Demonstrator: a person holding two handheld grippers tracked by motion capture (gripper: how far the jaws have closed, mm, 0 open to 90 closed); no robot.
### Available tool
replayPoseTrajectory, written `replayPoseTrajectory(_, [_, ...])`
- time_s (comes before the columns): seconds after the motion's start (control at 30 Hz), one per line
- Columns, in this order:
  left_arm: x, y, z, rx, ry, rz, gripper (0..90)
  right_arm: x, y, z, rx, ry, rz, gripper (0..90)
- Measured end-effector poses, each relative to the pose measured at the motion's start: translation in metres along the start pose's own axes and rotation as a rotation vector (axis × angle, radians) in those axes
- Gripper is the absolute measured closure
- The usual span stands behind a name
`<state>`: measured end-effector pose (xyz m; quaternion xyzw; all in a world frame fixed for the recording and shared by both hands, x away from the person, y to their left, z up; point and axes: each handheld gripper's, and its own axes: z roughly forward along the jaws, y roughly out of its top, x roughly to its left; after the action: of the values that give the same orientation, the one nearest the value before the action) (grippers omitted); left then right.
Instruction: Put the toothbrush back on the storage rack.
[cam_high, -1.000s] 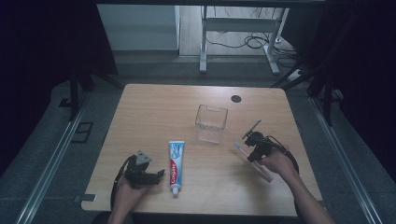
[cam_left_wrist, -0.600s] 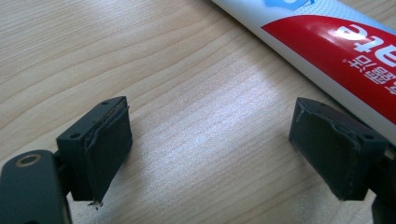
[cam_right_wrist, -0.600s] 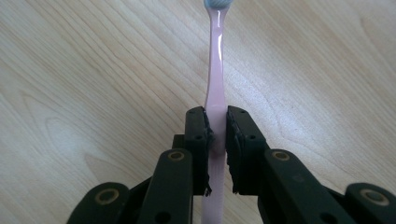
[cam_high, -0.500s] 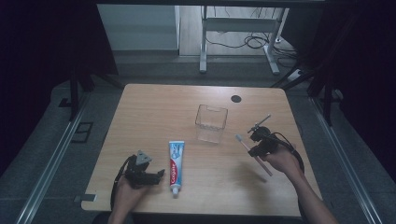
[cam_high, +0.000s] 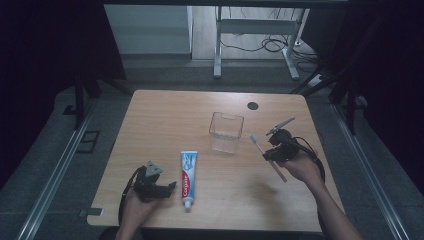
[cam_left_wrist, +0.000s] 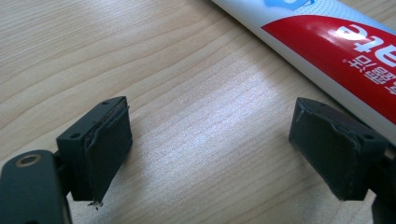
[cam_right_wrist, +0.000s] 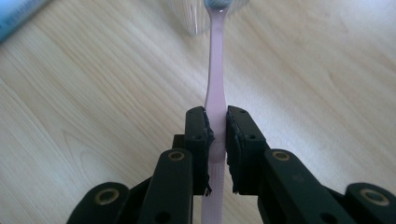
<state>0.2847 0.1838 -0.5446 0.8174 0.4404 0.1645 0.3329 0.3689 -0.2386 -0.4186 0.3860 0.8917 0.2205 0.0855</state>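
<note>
A pink toothbrush with a pale head is held above the table at the right, my right gripper shut on its handle. In the right gripper view the handle runs up between the jaws of my right gripper toward a clear plastic box. That clear box stands at the table's middle, left of the brush head. A red, white and blue toothpaste tube lies at the front centre. My left gripper rests open beside it; in the left gripper view the tube lies just beyond the right jaw of my left gripper.
The wooden table has a small black round spot near its far right. Metal rails run along both sides on the floor. A desk frame and cables stand beyond the far edge.
My right gripper has lifted the toothbrush off the table and carried it left toward the clear box, tilting its head upward. The left gripper has not moved.
</note>
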Motion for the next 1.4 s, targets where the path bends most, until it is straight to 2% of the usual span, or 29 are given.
replayPoseTrajectory(0.6, [0.0, 0.0, 0.0, 0.0, 0.0, 0.0, 13.1, 0.002, 0.026, -0.016, -0.163, 0.013, 0.005, 78.6])
replayPoseTrajectory(0.87, [0.0, 0.0, 0.0, 0.001, 0.0, 0.0, 13.1, 0.004, 0.039, -0.016, -0.215, 0.005, 0.003, 78.6])
replayPoseTrajectory(1.4, [0.0, 0.0, 0.0, -0.001, -0.001, -0.002, 13.1, 0.004, 0.063, -0.015, -0.313, 0.018, 0.021, 78.6])
